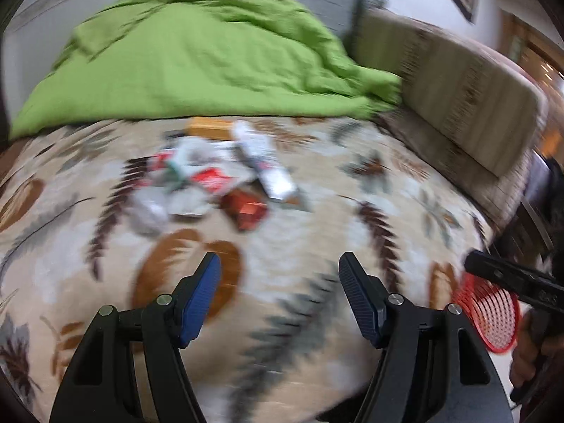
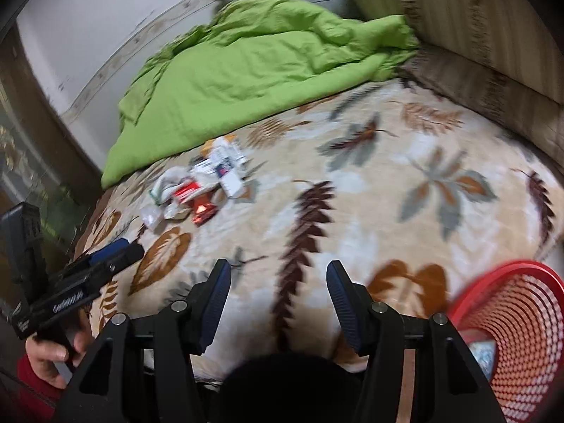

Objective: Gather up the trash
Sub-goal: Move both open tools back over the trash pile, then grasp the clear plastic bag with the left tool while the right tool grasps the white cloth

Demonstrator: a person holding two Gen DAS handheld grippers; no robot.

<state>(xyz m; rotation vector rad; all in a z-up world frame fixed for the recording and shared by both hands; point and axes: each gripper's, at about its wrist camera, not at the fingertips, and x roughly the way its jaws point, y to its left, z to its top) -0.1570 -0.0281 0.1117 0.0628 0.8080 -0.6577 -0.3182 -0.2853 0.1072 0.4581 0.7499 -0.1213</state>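
A leaf-patterned bed (image 1: pixel 317 232) carries a green duvet (image 1: pixel 183 67) at its far side. The red basket (image 2: pixel 511 331) sits near right. Blurred trash (image 1: pixel 211 183), apparently wrappers, lies mid-bed. Left tool (image 1: pixel 280 296) and right tool (image 2: pixel 278 303) gape empty.

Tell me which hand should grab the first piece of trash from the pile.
Left, probably. The trash pile lies almost straight ahead of the open left gripper. From the right gripper, also empty, it sits off to the left and farther away; the red basket is beside that one.
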